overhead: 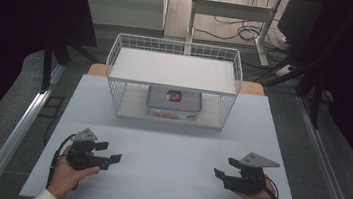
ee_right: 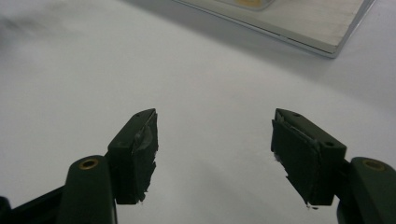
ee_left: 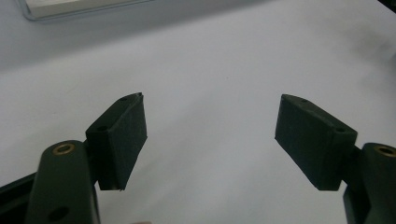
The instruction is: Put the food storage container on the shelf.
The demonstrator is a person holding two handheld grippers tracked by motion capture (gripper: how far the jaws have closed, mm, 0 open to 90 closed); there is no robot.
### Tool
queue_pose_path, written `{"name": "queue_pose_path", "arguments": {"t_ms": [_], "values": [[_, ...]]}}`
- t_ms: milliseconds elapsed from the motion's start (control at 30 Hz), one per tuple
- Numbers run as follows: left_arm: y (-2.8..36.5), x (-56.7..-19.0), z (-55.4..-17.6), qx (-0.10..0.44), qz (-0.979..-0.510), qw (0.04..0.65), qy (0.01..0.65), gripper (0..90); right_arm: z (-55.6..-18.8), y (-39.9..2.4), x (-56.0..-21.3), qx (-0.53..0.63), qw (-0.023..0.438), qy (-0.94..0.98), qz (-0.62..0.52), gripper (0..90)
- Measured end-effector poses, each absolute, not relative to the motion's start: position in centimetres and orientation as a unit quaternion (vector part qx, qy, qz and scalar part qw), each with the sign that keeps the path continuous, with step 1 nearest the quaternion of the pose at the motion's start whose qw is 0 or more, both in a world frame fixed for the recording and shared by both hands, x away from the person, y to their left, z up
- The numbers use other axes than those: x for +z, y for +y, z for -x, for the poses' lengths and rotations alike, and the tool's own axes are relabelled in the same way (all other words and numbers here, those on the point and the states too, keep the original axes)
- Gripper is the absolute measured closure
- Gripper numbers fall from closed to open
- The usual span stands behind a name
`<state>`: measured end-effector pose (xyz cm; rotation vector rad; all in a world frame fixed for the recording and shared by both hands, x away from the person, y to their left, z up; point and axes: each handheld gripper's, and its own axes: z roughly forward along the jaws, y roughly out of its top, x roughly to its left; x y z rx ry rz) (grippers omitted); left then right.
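A white wire rack [overhead: 176,54] with two shelves stands at the back middle of the white table [overhead: 169,149]. On its lower shelf sits a clear lidded container [overhead: 173,104] with a red and blue label. My left gripper [overhead: 109,152] rests low at the front left, held in a hand, open with bare table between its pads [ee_left: 126,135]. At the front right my right gripper [overhead: 226,168] is open too, its worn pads [ee_right: 140,149] apart over bare table. In the right gripper view the rack's base [ee_right: 308,23] lies beyond the jaws.
The upper shelf of the rack holds nothing. A corner of the rack's base [ee_left: 60,7] shows at the top left of the left gripper view. Behind the table stand desk legs and floor cables [overhead: 245,32]. Metal rails [overhead: 20,127] run along both sides.
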<state>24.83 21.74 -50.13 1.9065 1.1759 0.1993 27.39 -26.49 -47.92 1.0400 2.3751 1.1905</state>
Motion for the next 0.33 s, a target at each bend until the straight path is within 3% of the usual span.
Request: {"name": "queue_pose_path", "arguments": {"t_ms": [333], "values": [[21.83, -50.27, -24.97, 0.087, -0.763, 0.43, 0.474, 23.4, -27.67, -26.79, -48.31, 0.412, 0.169, 0.811, -0.379, 23.1]]}}
